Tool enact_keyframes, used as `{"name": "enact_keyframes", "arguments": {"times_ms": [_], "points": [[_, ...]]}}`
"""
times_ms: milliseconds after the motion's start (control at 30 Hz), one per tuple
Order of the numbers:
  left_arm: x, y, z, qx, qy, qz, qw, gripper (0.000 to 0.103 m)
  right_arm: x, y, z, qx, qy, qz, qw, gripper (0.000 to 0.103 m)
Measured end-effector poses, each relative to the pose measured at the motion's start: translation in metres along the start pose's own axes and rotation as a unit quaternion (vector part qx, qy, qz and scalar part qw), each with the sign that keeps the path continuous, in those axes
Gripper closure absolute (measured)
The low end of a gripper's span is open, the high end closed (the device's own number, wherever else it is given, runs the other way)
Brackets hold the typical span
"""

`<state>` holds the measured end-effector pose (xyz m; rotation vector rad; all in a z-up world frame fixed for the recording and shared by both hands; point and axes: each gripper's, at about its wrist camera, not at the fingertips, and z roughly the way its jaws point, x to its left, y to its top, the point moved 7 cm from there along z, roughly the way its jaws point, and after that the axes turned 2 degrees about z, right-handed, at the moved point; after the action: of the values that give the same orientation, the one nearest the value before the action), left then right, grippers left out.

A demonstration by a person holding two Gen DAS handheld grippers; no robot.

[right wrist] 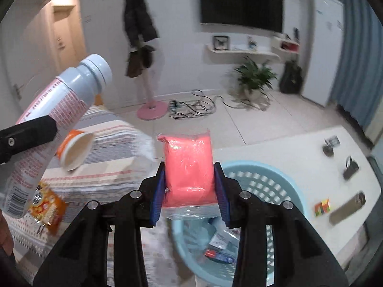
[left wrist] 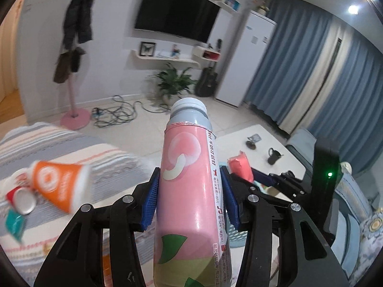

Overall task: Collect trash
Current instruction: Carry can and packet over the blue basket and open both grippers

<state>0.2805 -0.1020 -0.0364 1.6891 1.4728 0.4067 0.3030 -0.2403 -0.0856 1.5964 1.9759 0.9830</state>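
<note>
1. Sitting at about five o'clock below the right gripper (right wrist: 190,191), the pale blue basket (right wrist: 282,186) already holds scraps on the white table (right wrist: 287,143);
2. the left gripper (left wrist: 189,198) is clenched on the pink bottle (left wrist: 189,179), long axis running toward twelve o'clock, white cap far end;
3. the right gripper's pads squeeze a pink packet (right wrist: 189,165), upright, long axis toward twelve o'clock;
4. an orange cup (left wrist: 59,186) lies on its side on the striped cloth (left wrist: 115,157) at nine o'clock.

The tall pink plastic bottle (left wrist: 191,191) had a glossy label and a matt grey cap. The pink packet (right wrist: 189,167) was wrapped in thin, shiny, wrinkled film. The light blue plastic basket (right wrist: 282,191) looked smooth and perforated. The orange paper cup (left wrist: 59,186) was matt, lying on striped cloth (left wrist: 107,153).
</note>
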Motion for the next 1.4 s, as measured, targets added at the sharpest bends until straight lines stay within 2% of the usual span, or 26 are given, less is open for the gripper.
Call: {"name": "enact_keyframes", "arguments": {"times_ms": [233,500,667,733,800,867,1167,1267,1400], "points": [[-0.034,-0.009,0.061,0.044,-0.030,0.014,0.9985,0.057,-0.066,-0.020,0.023,0.039,-0.031,0.069,0.996,0.068],[-0.054,-0.052,0.126,0.116,-0.063,0.024,0.9909,0.056,-0.106,-0.060,0.052,0.095,-0.058,0.117,0.987,0.067],[-0.055,-0.066,0.144,0.137,-0.066,0.019,0.9882,0.056,-0.121,-0.079,0.060,0.116,-0.068,0.135,0.982,0.067],[-0.058,-0.063,0.146,0.137,-0.067,0.012,0.9883,0.053,-0.125,-0.083,0.061,0.121,-0.070,0.139,0.980,0.066],[-0.056,-0.062,0.143,0.131,-0.070,0.008,0.9888,0.050,-0.127,-0.085,0.060,0.122,-0.071,0.144,0.979,0.057],[-0.056,-0.059,0.140,0.127,-0.067,0.012,0.9896,0.047,-0.129,-0.086,0.058,0.121,-0.069,0.150,0.979,0.056],[-0.046,-0.063,0.113,0.110,-0.063,0.005,0.9919,0.046,-0.116,-0.086,0.047,0.117,-0.059,0.143,0.981,0.056],[-0.044,-0.061,0.104,0.103,-0.060,-0.003,0.9928,0.046,-0.104,-0.081,0.037,0.107,-0.055,0.130,0.984,0.056],[-0.033,-0.055,0.074,0.076,-0.053,-0.011,0.9956,0.046,-0.081,-0.066,0.019,0.082,-0.050,0.106,0.990,0.056]]}}
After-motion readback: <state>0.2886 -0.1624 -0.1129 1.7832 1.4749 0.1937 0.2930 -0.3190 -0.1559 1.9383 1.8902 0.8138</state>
